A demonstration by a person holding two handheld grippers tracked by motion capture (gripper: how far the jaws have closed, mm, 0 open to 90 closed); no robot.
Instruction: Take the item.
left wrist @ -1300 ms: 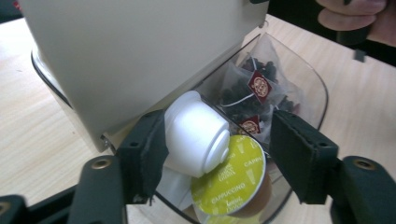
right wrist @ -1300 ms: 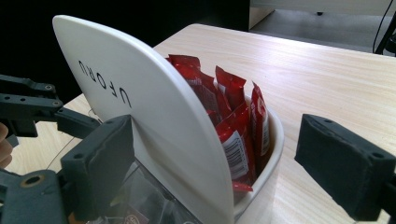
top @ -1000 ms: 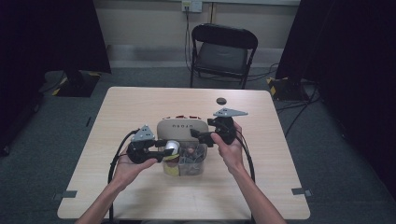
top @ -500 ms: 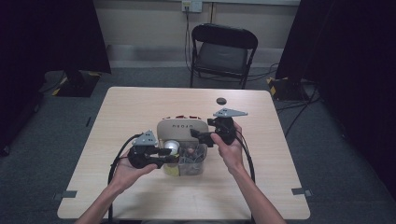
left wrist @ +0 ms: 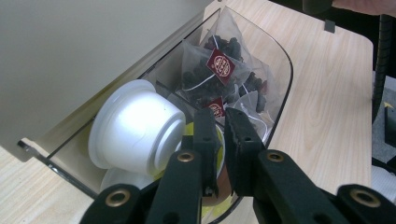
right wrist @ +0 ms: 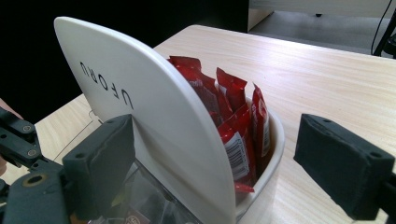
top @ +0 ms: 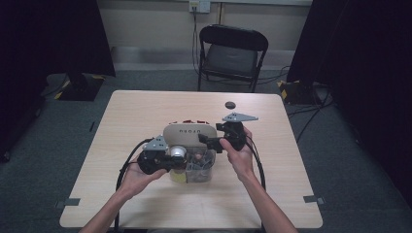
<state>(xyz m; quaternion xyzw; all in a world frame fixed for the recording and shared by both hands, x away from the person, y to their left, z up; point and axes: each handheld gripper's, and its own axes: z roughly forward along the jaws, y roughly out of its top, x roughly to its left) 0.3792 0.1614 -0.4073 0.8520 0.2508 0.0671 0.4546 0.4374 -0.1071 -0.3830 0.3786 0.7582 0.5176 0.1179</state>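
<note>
High view: my left hand-held gripper [top: 182, 160] sits left of centre at the clear drawer [top: 206, 170] of the cream organiser [top: 188, 133], which stands mid-counter [top: 145, 111]; the right hand-held gripper [top: 206, 141] is at its right edge.

Left gripper view: jaws nearly pressed together, with a narrow gap; I cannot tell if they pinch anything. A white pod [left wrist: 137, 128] lies at centre left and tea bags [left wrist: 219, 70] above. I'd lift slowly, clear of the drawer wall (the yellow thing beneath is cut off).

Right gripper view: jaws spread wide, straddling the organiser's panel above red sachets [right wrist: 233, 116]; I'd steady it there
</note>
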